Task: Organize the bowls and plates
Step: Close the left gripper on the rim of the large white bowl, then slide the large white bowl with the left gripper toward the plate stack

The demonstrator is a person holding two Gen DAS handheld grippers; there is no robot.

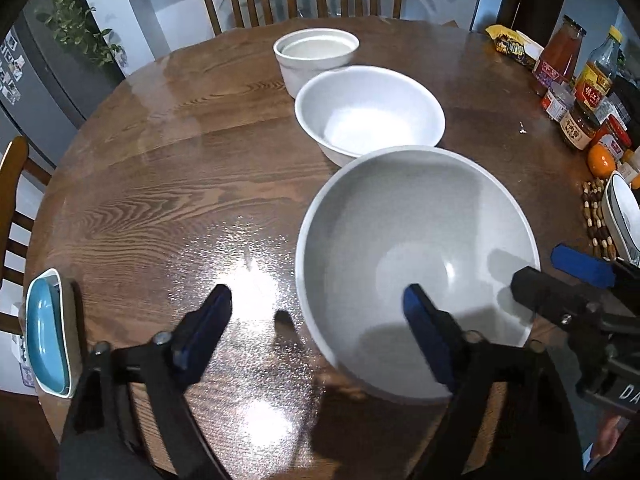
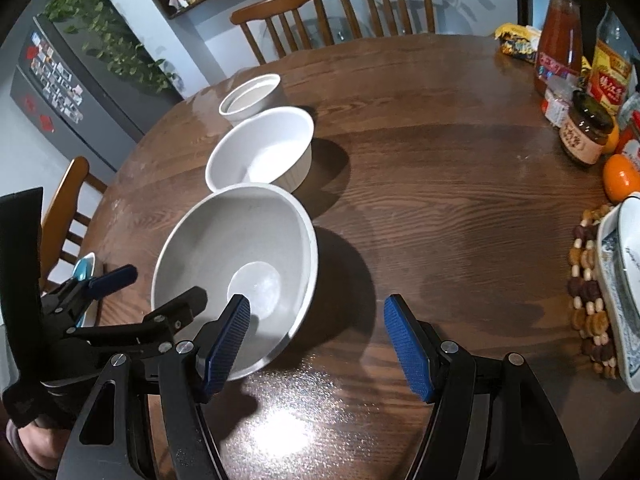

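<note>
Left wrist view: left gripper (image 1: 316,316) angled down, jaws apart astride near rim of grey bowl (image 1: 416,264), no clear grip. Right gripper (image 2: 316,332) angled down, jaws wide, one finger inside same bowl. Bowls: 3 in row; white bowl (image 1: 370,110) beyond grey, ramekin (image 1: 316,54) farthest.

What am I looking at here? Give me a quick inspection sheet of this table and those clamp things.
Surface: round wooden table, glare patch near the front.
Job's things: grey bowl nearest, white bowl behind it, white ramekin farthest, in a row; blue dish at left edge; patterned dish on beaded mat.
Clutter: jars and bottles, orange, snack packet.
Grippers: left gripper open, straddling the grey bowl's rim; right gripper open, likewise.
Cables: nothing seen.
Surroundings: wooden chairs, fridge, plants.
</note>
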